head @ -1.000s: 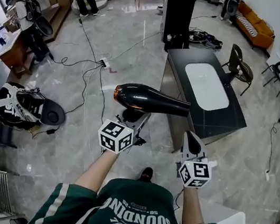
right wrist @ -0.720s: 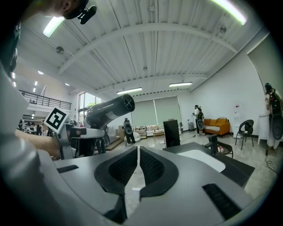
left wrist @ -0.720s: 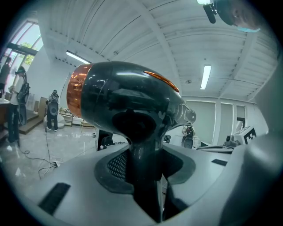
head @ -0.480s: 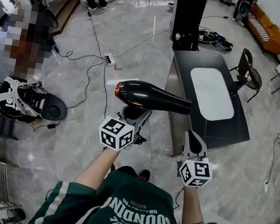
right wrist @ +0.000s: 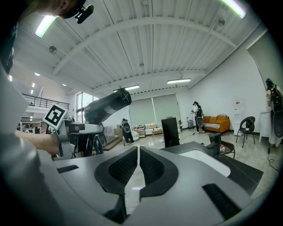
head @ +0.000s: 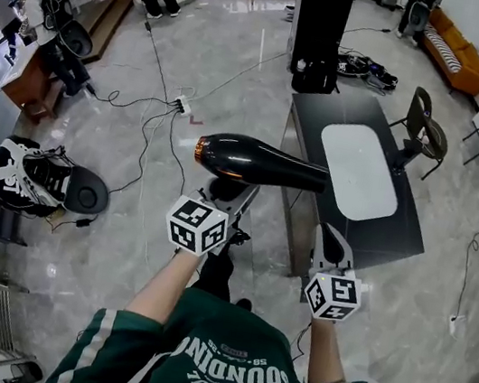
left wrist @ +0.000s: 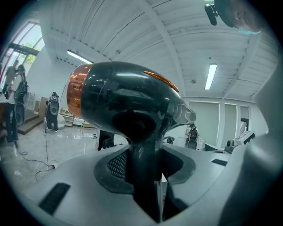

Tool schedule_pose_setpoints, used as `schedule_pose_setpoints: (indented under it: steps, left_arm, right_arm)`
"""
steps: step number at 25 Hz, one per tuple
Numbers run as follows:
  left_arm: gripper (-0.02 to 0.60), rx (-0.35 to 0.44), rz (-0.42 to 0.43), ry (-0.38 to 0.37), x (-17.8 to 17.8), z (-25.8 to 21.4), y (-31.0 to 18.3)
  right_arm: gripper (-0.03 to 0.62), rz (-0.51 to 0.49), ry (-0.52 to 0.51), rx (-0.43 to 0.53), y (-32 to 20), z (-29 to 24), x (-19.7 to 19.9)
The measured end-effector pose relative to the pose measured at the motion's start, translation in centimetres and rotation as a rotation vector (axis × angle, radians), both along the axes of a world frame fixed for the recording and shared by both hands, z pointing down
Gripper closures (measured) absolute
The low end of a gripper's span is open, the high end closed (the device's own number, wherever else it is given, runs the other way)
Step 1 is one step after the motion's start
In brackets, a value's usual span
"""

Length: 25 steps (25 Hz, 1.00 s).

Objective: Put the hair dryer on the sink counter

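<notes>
The black hair dryer [head: 254,161] with a copper rear ring lies level in the air, its nozzle pointing right toward the dark sink counter [head: 409,227]. My left gripper [head: 227,197] is shut on its handle from below; in the left gripper view the handle [left wrist: 142,172] stands clamped between the pads under the dryer's body [left wrist: 124,101]. My right gripper [head: 330,240] is held beside it, shut and empty, just short of the counter's near left corner. The right gripper view shows its closed jaws [right wrist: 138,170], the hair dryer [right wrist: 106,106] at left and the white basin [right wrist: 208,160] at right.
A white basin [head: 359,170] is set into the counter. A tall black cabinet [head: 323,17] stands behind it and chairs [head: 425,120] to its right. Cables [head: 155,121] run over the grey floor, and a black-and-white machine [head: 30,181] sits at left.
The person has stepped a little toward the counter, which now lies slightly nearer in the head view. Both grippers keep their pose, and the hair dryer stays in the left one.
</notes>
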<state>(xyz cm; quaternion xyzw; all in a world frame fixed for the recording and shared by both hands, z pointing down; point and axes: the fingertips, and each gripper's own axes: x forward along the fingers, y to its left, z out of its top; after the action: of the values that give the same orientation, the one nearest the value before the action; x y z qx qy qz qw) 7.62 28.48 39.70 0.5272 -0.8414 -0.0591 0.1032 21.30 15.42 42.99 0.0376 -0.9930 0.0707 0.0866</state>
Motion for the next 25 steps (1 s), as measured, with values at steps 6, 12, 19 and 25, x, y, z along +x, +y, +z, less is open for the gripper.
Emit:
schedule_pose_setpoints:
  steps: [6,12,19,25]
  left_arm:
    - [0.416,0.016,0.057,0.023,-4.9,0.7,-4.4]
    - [0.416,0.009,0.133,0.022,-11.6,0.7,-7.5]
    - [0.416,0.008,0.21,0.045,-20.0,0.2,-10.9]
    - [0.416,-0.006,0.289,0.055,-26.0,0.6,-14.4]
  right_arm:
    - [0.548,0.055,0.013,0.004,-2.9,0.4,-4.2]
    - [0.547,0.11,0.02,0.006,-4.7,-0.2,-11.0]
    - [0.546,0.178,0.044,0.026,-6.9,-1.0,-18.5]
    - [0.546,0.256,0.063,0.021,-9.6,-0.7,-23.4]
